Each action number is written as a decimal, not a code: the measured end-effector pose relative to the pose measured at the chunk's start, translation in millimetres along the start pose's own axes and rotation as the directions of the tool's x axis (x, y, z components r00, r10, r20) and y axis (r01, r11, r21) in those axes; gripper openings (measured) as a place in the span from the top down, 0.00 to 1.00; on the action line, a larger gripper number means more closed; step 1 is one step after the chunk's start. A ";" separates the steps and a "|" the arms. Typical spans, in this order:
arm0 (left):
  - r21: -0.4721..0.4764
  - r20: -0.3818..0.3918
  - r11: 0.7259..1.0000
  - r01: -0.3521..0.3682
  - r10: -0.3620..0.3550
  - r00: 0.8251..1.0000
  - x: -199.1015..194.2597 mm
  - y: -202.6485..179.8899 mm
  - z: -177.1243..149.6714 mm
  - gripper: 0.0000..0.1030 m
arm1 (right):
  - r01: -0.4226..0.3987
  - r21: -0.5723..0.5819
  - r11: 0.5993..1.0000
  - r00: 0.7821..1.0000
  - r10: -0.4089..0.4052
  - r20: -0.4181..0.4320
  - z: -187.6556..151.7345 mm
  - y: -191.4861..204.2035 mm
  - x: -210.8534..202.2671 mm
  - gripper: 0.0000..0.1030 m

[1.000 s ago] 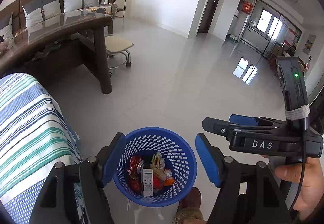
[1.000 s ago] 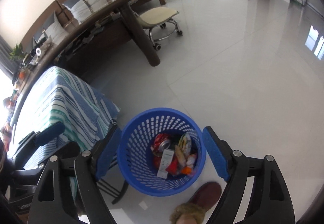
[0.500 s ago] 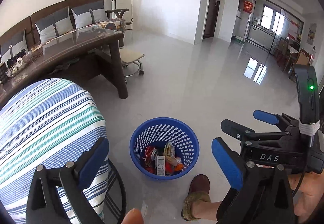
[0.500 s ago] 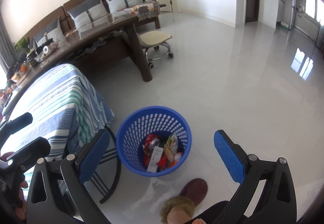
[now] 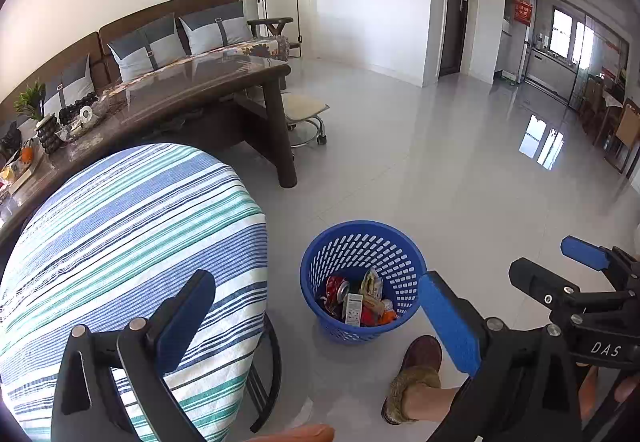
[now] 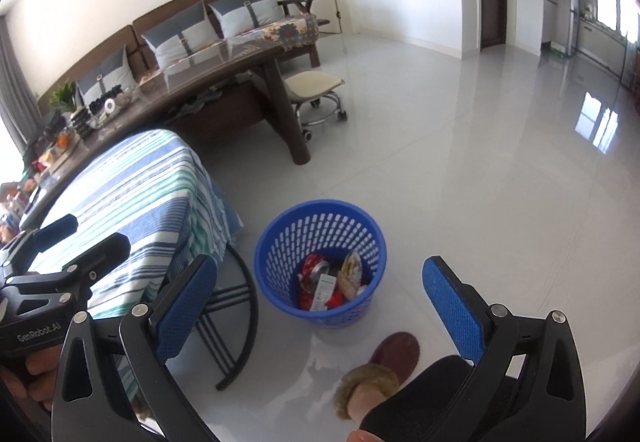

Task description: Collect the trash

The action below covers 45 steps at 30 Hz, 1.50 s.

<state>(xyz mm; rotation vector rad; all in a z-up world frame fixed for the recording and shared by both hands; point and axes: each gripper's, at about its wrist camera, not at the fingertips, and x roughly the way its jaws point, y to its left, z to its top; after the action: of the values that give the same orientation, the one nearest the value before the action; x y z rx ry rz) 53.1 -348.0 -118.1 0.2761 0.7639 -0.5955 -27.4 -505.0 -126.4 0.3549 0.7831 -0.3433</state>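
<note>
Presently, both grippers are empty and aimed down at the bin (image 5: 362, 282), a blue perforated basket standing on the tiled floor (image 5: 460, 182) just beside the striped cloth (image 5: 132, 234) that covers a small stand with curved black legs. The left gripper (image 5: 320, 318) has its fingers (image 5: 450, 322) spread wide with nothing between them; the striped cloth shows behind the left pad and the bin lies in the gap. The right gripper (image 6: 322, 306) is likewise spread wide and carries nothing, and its view frames the bin between the two blue pads. Such a posture suits a release over the bin rather than a pickup, so the deposit step appears complete. The task's trash (image 5: 356, 302) lies inside the bin at its bottom: a crushed red can (image 6: 316, 270), a small white carton (image 6: 325, 292), a yellow-green wrapper (image 6: 349, 274) and red and orange scraps. The pile sits well below the rim, so the bin has room to spare. The bin stands close to the person's slipper (image 5: 414, 374), within easy reach of both hands. No loose trash shows on the cloth or on the floor around the bin. The dark wooden counter (image 5: 180, 90) behind the stand carries assorted small items, too small to tell whether any is trash.
</note>
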 end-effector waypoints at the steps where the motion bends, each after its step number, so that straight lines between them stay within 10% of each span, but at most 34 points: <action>1: 0.002 -0.009 1.000 0.015 -0.015 1.000 -0.1 0.6 -0.9 0.00 | 0.014 -0.007 1.000 1.000 -0.014 -0.011 -1.3 1.4 -1.5 0.00; 45: 0.004 -0.052 1.000 0.022 -0.022 0.998 1.7 -1.9 -2.4 0.00 | 0.032 0.003 0.999 0.997 -0.031 -0.074 -21.4 18.9 -16.1 0.00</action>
<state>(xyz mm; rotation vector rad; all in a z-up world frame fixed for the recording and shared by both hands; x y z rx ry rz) 51.6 -349.2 -121.0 0.2881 0.8167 -0.6130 -43.3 -476.4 -125.1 0.3615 0.8617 -0.3630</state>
